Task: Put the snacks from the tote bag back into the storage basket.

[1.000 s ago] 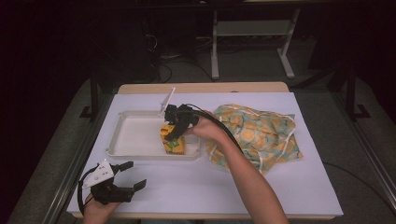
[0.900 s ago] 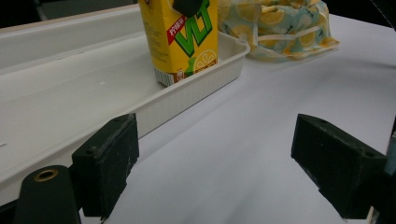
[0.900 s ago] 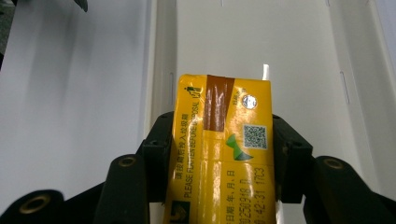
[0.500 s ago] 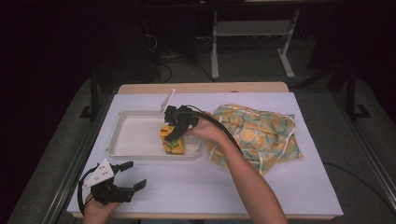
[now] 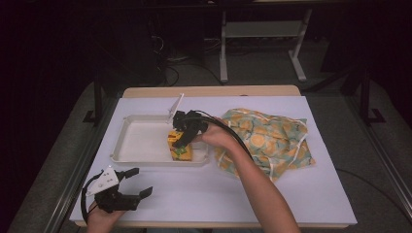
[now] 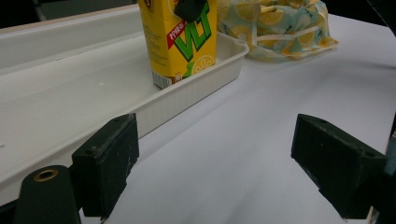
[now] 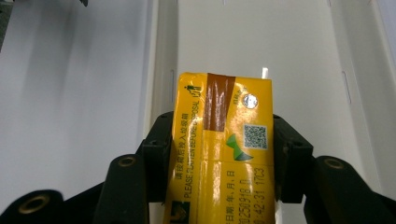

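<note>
Two grippers are mine to mind. My right gripper is clamped on the yellow drink carton, which stands upright in the near right corner of the white tray; my left gripper rests wide and empty on the table. I judge I am setting the carton down. Next I need to ease the jaws apart without tipping it, then lift straight up, clear of the lemon-print bag just beside the tray.
</note>
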### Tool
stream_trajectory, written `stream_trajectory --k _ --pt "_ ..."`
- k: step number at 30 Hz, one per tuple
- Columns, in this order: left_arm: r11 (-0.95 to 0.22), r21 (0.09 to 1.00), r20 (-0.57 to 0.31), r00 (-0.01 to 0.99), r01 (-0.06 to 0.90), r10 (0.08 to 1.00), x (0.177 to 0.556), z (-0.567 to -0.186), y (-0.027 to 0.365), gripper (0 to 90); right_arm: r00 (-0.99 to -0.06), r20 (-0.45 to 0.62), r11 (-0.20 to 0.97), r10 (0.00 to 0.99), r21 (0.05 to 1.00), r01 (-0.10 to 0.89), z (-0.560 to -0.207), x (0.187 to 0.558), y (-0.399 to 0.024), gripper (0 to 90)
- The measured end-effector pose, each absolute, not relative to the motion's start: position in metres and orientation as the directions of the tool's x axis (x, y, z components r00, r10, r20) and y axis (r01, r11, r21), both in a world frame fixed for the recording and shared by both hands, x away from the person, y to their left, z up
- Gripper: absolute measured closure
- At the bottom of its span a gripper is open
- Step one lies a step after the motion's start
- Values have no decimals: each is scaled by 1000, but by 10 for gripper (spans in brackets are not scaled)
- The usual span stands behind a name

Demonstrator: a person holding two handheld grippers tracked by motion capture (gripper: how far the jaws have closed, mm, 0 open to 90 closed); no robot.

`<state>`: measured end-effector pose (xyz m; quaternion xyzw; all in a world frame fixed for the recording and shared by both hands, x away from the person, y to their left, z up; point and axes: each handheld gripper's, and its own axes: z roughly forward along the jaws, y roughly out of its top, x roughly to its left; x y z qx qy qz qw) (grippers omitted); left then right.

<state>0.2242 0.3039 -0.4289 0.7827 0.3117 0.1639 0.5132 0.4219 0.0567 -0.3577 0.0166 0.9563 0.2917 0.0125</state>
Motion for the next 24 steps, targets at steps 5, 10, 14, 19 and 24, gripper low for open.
stream_trajectory --k 5,10,14,19,24 --pt "-279 906 -63 753 319 655 224 -429 304 148 -999 -25 830 28 558 10 -358 421 57 495" --pt "-276 906 -67 751 322 657 224 -429 304 148 -999 -32 827 29 562 6 -359 418 56 493" --pt "-278 906 -64 752 320 656 224 -429 303 148 -999 -38 826 31 564 4 -359 416 56 490" --pt "-272 907 -69 750 322 657 224 -429 303 148 -999 -41 825 34 565 5 -359 413 56 487" --pt "-272 907 -69 750 322 658 224 -429 303 148 -999 -45 825 28 565 -2 -360 411 56 482"
